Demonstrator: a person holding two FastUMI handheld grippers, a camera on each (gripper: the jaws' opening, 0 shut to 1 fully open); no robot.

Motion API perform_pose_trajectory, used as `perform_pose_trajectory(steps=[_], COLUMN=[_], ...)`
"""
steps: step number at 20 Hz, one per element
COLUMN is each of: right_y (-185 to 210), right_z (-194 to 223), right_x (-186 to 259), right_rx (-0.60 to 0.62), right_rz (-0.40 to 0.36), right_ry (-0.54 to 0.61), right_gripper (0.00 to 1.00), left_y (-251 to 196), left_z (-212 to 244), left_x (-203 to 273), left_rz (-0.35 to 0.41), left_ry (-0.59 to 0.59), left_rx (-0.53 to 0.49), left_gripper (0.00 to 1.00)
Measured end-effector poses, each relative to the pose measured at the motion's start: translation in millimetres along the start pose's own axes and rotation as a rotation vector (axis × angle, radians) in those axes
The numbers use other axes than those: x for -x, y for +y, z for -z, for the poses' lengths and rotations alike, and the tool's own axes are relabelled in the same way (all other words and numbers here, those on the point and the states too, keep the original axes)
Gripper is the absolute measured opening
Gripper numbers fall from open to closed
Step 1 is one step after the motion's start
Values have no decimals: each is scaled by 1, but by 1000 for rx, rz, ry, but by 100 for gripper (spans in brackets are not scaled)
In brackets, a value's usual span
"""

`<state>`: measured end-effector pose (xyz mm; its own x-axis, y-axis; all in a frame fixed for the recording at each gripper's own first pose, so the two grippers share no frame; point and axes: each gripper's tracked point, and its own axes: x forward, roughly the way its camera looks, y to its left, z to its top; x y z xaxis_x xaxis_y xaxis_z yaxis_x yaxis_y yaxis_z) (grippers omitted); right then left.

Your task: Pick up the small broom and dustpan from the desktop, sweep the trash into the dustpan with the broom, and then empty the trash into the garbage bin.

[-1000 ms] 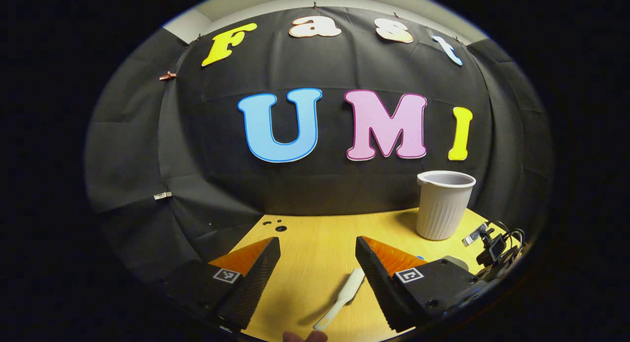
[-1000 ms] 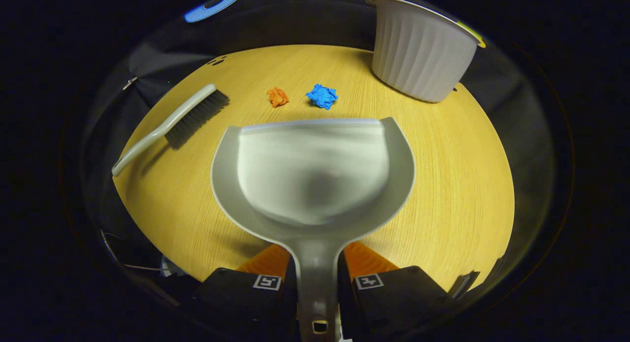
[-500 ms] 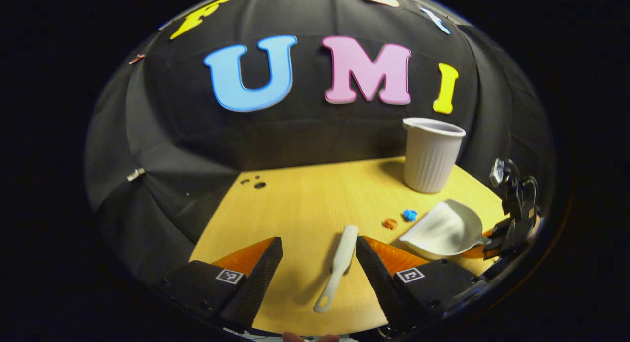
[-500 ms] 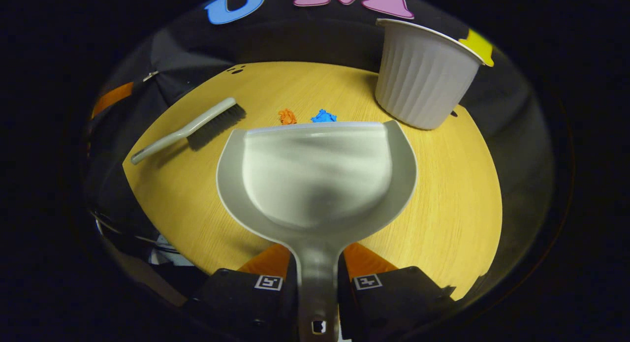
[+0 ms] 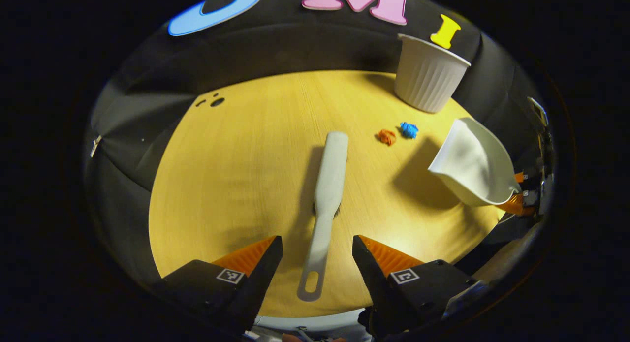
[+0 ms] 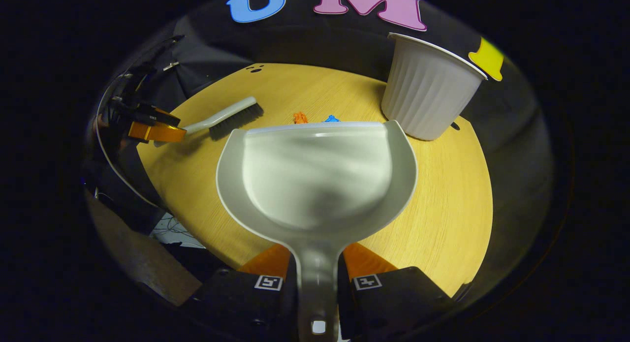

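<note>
Yellow table (image 5: 236, 174) carries the broom (image 5: 327, 184) at frame centre, between the left gripper's (image 5: 317, 256) wide jaws. Right gripper (image 6: 316, 265) jaws clamp the dustpan (image 6: 315, 179) handle, the bin (image 6: 428, 93) upper right.

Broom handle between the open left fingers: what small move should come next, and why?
Probably lower the left hand-held gripper and close on the broom handle. Its fingers are open on either side of the handle, the broom lies flat on the desktop, and the right hand-held gripper already holds the dustpan.
</note>
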<state>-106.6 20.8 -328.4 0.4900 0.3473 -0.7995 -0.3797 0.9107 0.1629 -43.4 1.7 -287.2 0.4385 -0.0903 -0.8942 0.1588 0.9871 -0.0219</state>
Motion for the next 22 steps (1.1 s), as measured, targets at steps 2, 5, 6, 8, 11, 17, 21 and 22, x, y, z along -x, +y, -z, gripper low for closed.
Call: perform_pose_trajectory(steps=[2, 5, 6, 8, 11, 17, 21, 22], right_y=[2, 4, 3, 2, 0, 0, -11, -12], right_z=[6, 14, 15, 16, 15, 13, 13, 12], right_x=[2, 6, 7, 8, 7, 6, 3, 2], right_rx=[6, 16, 21, 28, 29, 47, 112, 110], right_rz=[-18, -44, -45, -46, -50, -93, -95, -96], right_ry=[14, 48, 56, 65, 74, 127, 247, 270], right_gripper=[37, 37, 37, 37, 37, 37, 37, 37], left_y=[-2, -5, -5, -9, -11, -13, -11, -17], left_z=[1, -2, -6, -8, -5, -9, -54, -67], left_x=[-17, -40, -49, -61, -68, -72, -66, -66], left_rz=[9, 13, 8, 5, 10, -3, -85, -88], left_ry=[49, 110, 121, 139, 176, 196, 86, 59], left_rx=[-11, -25, -33, -50, -58, -73, -143, -158], left_gripper=[88, 84, 81, 78, 75, 40, 26, 27])
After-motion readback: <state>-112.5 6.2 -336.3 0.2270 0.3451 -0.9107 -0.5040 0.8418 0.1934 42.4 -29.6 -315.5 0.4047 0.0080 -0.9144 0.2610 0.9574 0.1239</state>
